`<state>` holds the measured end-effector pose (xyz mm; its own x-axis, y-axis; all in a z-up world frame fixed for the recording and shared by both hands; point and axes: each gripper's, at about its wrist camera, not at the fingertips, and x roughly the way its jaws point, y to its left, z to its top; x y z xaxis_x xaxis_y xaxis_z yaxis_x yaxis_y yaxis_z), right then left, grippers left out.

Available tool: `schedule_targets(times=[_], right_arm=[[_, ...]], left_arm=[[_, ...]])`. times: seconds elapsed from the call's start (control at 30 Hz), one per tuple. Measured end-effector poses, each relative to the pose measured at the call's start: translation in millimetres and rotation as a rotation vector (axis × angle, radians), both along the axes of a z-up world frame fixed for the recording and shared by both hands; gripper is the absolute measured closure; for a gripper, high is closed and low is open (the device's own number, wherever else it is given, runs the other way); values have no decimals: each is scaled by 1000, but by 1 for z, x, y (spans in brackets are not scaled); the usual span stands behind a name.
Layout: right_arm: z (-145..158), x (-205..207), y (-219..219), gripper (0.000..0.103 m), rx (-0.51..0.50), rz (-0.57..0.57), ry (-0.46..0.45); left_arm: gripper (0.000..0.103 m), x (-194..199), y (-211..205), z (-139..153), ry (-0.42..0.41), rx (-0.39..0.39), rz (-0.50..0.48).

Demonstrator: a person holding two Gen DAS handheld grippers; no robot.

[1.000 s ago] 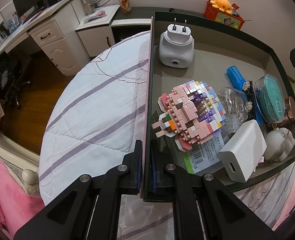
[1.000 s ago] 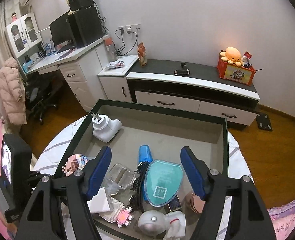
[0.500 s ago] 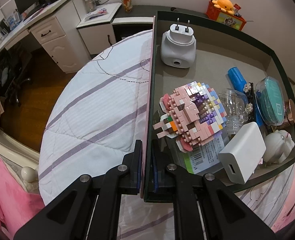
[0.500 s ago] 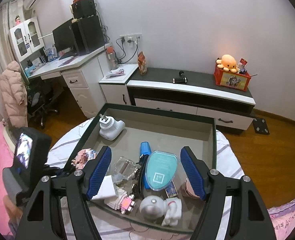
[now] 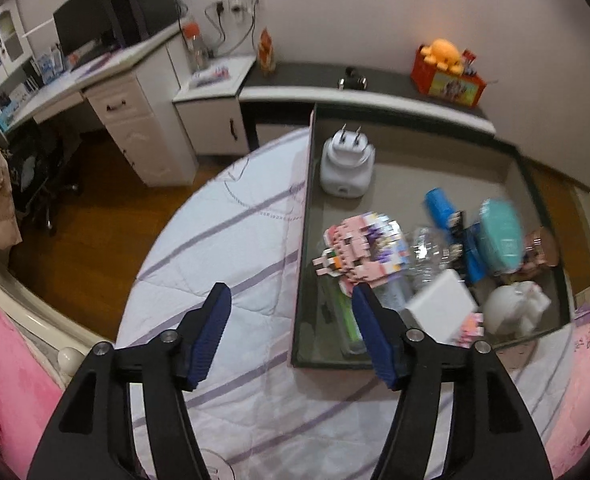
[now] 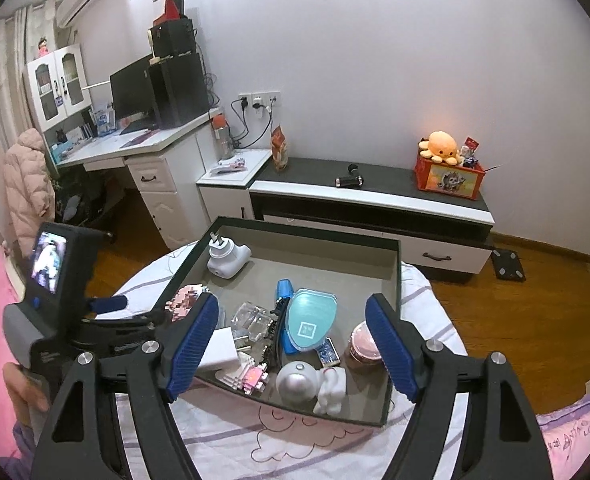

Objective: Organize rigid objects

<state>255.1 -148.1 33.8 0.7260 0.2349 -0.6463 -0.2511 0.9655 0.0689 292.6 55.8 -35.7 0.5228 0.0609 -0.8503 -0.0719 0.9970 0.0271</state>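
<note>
A dark box (image 5: pixel 529 184) (image 6: pixel 311 226) sits on the bed and holds several small items: a white plug adapter (image 5: pixel 347 164) (image 6: pixel 227 256), a pink block figure (image 5: pixel 359 248) (image 6: pixel 187 300), a white charger (image 5: pixel 441 304) (image 6: pixel 219 350) and a teal oval case (image 5: pixel 501 236) (image 6: pixel 311 320). My left gripper (image 5: pixel 291 296) hovers above the box's left wall near its front corner. Its jaws are opening and the pads touch nothing. My right gripper (image 6: pixel 293 308) hangs over the box's near side, jaws opening, nothing between them.
The box rests on a white quilt with purple stripes (image 5: pixel 223 248). A pink blanket (image 5: pixel 3 380) lies at the left. Beyond the bed are wooden floor, a white desk (image 6: pixel 143 148) and a low cabinet (image 6: pixel 375 196) with an orange plush.
My left gripper has let go of the box's left wall, opened wide and lifted away. My right gripper has drawn back and up, so the box looks smaller.
</note>
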Motion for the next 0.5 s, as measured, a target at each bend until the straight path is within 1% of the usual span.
schedule_targets(times=[0.07,0.1,0.17,0.3,0.5], right_arm=[[3,-7,-3,25,5,-4,-9],[4,-11,-4,25,7,-5,-14],[7,-21,-7,25,9,-9,-26],[12,-44,-10,24,24,-15,-48],[13,-83,-18,24,38,-40,-84]], left_arm=[[30,-10,-1,10,-34,0,-8],[27,-21,-3,18,-65,5,-14],[25,-32,-6,29,-100,3,-18],[18,-67,-13,52,-186,-6,-41],[14,-111,-23,71,-296,13,-55]])
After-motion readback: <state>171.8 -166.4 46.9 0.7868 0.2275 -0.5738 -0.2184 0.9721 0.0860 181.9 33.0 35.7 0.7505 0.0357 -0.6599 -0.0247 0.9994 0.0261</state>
